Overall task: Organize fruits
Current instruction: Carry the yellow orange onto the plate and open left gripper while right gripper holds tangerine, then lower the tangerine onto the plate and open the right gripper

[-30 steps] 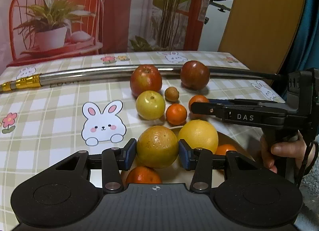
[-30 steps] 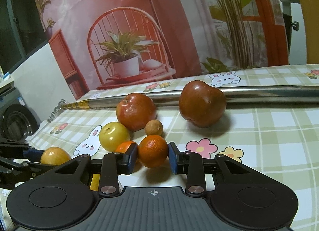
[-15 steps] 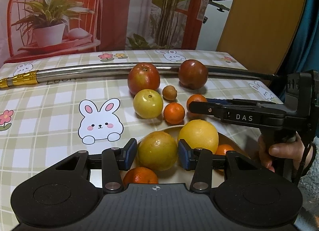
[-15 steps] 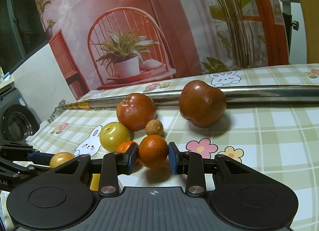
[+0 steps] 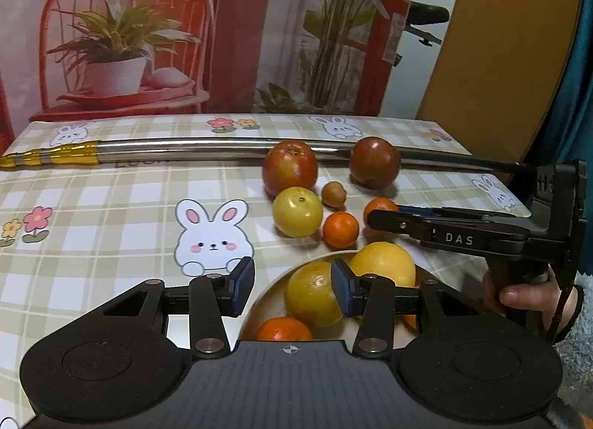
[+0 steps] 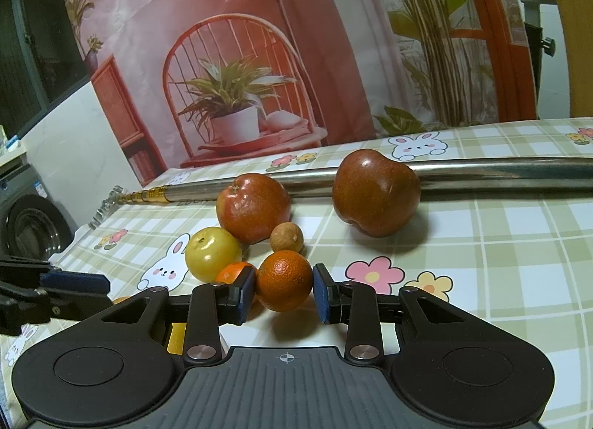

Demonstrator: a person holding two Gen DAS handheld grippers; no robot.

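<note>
In the left wrist view my left gripper [image 5: 292, 290] is open and empty over the rim of a pale plate [image 5: 267, 293]. A large yellow-orange citrus [image 5: 311, 299] lies in the plate beside its right finger, with a yellow grapefruit [image 5: 383, 262] and a small orange [image 5: 283, 329]. In the right wrist view my right gripper [image 6: 284, 290] has its pads at the sides of a small orange [image 6: 284, 279] on the table. Two red apples [image 6: 254, 206] [image 6: 376, 197], a yellow fruit [image 6: 212, 258] and a small brown fruit [image 6: 286, 238] lie behind it.
A long steel rod with a gold end [image 5: 229, 149] lies across the back of the checked tablecloth. Another small orange [image 5: 341, 229] sits beside the plate. The right gripper's body [image 5: 459, 236] reaches in from the right above the fruit.
My left gripper has opened, let go of the large citrus into the plate, and shifted left. My right gripper stays around the small orange with its pads slightly wider.
</note>
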